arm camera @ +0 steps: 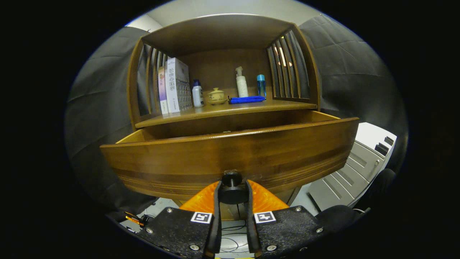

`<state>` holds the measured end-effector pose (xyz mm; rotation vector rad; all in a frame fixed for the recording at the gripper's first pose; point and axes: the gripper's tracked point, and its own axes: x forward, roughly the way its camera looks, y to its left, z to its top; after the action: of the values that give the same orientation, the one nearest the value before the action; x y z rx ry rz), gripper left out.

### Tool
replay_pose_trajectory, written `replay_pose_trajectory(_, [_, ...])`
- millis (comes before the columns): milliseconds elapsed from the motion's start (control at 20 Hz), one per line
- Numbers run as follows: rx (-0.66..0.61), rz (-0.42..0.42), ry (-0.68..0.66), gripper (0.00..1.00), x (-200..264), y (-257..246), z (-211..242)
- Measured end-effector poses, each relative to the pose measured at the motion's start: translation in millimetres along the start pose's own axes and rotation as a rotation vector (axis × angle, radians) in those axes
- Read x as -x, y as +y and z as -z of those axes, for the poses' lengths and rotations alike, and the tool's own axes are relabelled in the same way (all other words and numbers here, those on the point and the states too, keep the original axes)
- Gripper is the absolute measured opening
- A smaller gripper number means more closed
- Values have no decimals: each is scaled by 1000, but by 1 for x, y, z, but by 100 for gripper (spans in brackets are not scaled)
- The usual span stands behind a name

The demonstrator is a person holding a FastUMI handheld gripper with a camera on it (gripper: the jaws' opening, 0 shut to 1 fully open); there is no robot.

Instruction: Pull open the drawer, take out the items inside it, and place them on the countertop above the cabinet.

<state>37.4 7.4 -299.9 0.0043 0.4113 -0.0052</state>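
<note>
Nearest, the gripper [233, 194] has its jaws closed on the dark round knob [232, 178] of the drawer [230, 158], one finger pressed to each side of the knob's neck, a hold that suits a straight pull outward. The drawer front fills the space just ahead of the fingers and stands well out from the cabinet [222, 32], so the drawer looks pulled open already; its side walls run back toward the cabinet body. The camera sits below the drawer's top edge, so whatever lies inside is hidden and the items to be taken out cannot be told from here. Above and beyond the drawer is the counter [222, 109], the place meant to receive them. It already carries a row of things set back toward the rear panel: upright boxes [176, 86] at the left against the slatted side, then a small white bottle [197, 94], a lidded ceramic pot [216, 96], a blue pouch [247, 99] lying flat, a white pump bottle [241, 82] and a blue bottle [261, 85]. The front strip of the counter is bare, which leaves room for the drawer's contents. By my judgement, the next move calls for letting go of the knob and rising above the drawer's rim.
</note>
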Motion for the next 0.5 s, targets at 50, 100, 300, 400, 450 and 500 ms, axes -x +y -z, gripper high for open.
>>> replay_pose_trajectory(50, [10, 0, 0, 29, 7, -3, 2])
replay_pose_trajectory(100, [19, -3, 4, 29, 12, -4, 5])
replay_pose_trajectory(300, [27, -20, 12, 29, 28, -4, 13])
replay_pose_trajectory(400, [23, -24, 14, 29, 31, -4, 15])
replay_pose_trajectory(450, [24, -26, 12, 29, 31, -4, 15])
replay_pose_trajectory(500, [31, -30, 9, 30, 31, -4, 15])
